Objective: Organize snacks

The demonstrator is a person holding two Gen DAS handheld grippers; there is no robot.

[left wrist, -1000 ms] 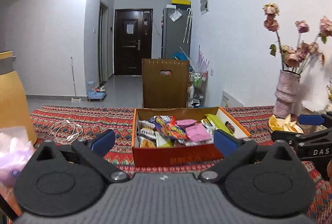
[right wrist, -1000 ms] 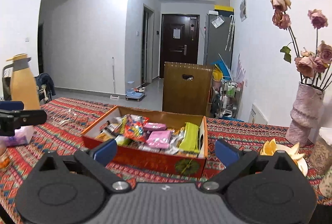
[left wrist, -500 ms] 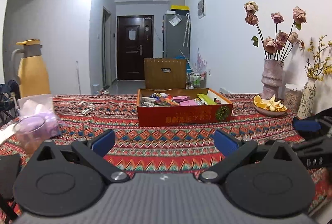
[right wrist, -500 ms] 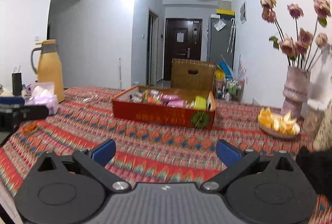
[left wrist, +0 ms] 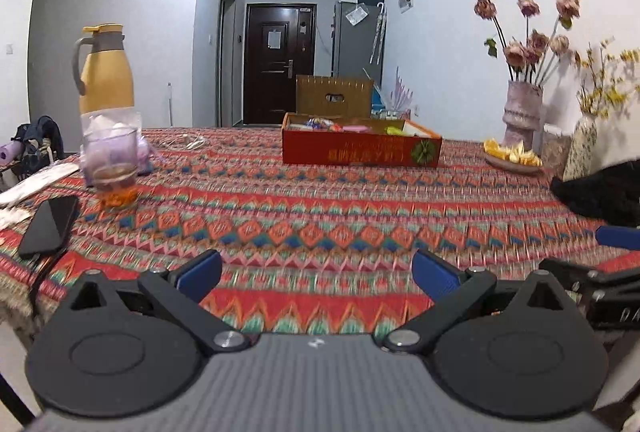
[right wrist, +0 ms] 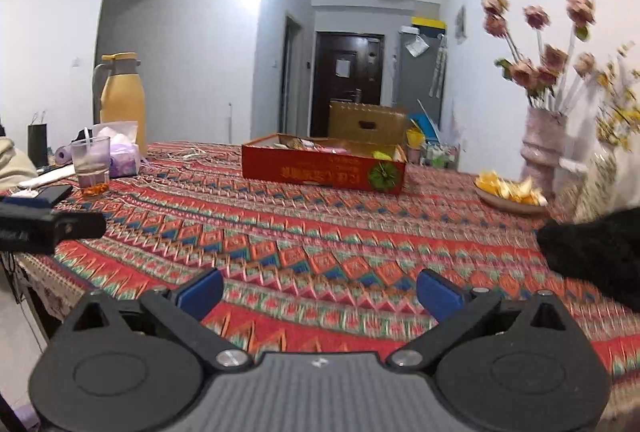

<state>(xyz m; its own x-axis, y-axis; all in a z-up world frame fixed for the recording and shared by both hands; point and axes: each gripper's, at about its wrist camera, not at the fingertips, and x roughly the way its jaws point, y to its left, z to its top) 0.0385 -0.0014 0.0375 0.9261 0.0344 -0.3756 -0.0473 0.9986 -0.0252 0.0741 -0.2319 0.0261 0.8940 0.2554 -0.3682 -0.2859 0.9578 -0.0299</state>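
1. A table draped in a red, orange and blue zigzag-patterned woven cloth fills the middle of both views.
2. The long red cardboard box of mixed snack packets sits at centre frame, far across the cloth; in the right wrist view it lies just above centre.
3. A black fuzzy mass intrudes at the right edge of the frame, resting on the cloth between the right gripper and the vases.
4. A yellow plastic thermos jug stands upper left, behind a clear glass tumbler with orange bits at its bottom.
5. A ribbed pink ceramic vase of dried roses stands upper right, beside a shallow dish of orange peel.
6. A black slab phone lies at the left edge.
7. The left gripper is spread wide and empty at bottom frame, low over bare cloth.
8. The right gripper is likewise released, holding nothing, well apart from the box.
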